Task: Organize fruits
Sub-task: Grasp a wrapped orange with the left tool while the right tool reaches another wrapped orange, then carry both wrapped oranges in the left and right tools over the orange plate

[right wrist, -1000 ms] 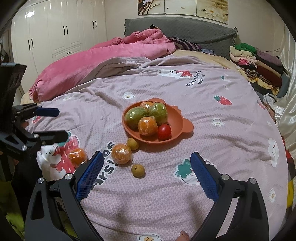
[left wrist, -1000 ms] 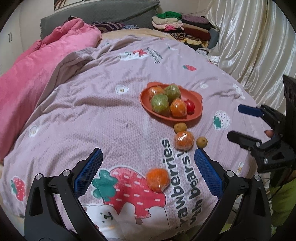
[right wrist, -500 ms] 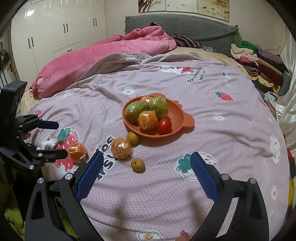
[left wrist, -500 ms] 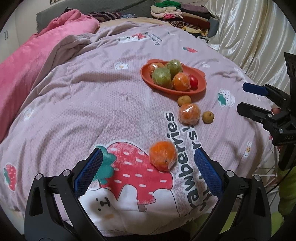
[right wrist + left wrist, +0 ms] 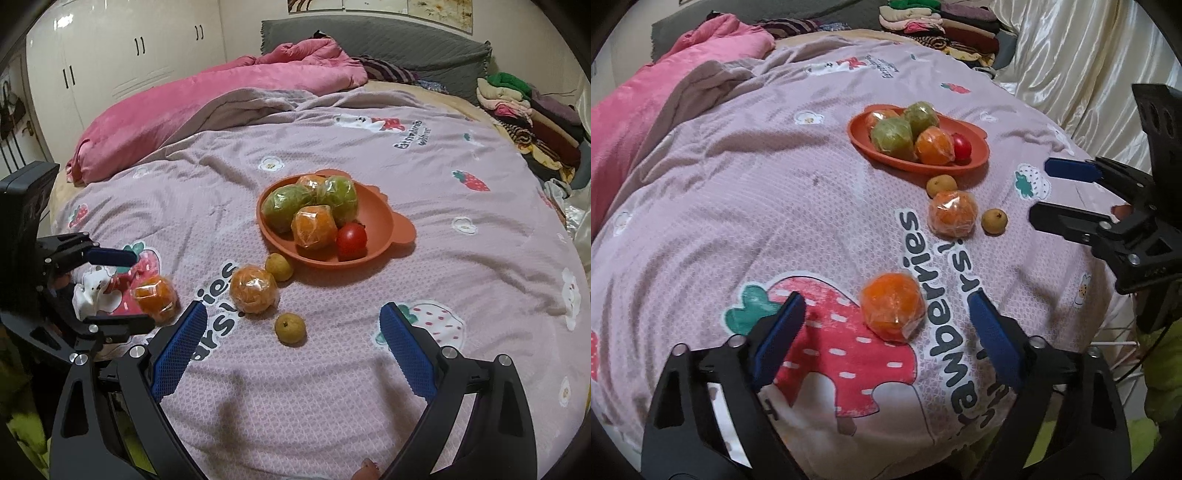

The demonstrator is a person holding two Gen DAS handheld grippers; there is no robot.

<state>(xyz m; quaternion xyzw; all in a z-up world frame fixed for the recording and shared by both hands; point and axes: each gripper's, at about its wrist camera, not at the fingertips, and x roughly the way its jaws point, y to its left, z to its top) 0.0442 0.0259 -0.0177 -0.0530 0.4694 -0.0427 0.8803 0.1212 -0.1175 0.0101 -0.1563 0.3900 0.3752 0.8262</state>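
left gripper [image 5: 886, 325] jaws just closing in, not touching plastic-wrapped orange [image 5: 892, 310] between them, well short of orange plastic plate [image 5: 975, 162]. right gripper [image 5: 291, 347] spread, empty, near plate.

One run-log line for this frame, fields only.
phase: approach | left gripper: jaws just closing, astride wrapped orange, no contact | right gripper: open, empty | plate: five fruits

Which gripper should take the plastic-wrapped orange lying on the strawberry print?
Left. The left gripper already brackets the plastic-wrapped orange, jaws just closing but pads not touching yet. The right gripper is open, pointing at a small yellow-brown fruit instead.
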